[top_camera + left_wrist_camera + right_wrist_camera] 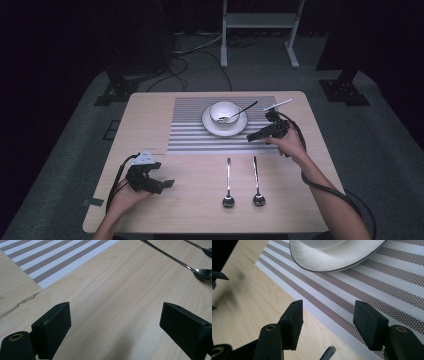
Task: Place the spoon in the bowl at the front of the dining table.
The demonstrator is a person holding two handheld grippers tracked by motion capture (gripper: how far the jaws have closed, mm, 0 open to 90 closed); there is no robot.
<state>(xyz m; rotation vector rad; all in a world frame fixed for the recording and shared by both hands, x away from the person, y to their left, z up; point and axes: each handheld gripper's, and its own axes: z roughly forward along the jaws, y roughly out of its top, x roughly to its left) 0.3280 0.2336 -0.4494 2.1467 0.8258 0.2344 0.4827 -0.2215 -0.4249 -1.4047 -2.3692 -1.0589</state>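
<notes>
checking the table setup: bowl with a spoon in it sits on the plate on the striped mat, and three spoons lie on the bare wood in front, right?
Not three: the high view shows two spoons on the bare wood. The bowl with its spoon does sit on the plate on the striped mat.

Left gripper gapes empty over table, spoons beyond

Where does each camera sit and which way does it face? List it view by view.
High view: above the near side, facing forward and down on the table; both forearms, left gripper, right gripper.
Left gripper view: low over the wood, toward the two spoons; open jaws.
Right gripper view: low, toward the placemat and plate; open jaws, a spoon handle tip below.
Shared: placemat, table.
</notes>
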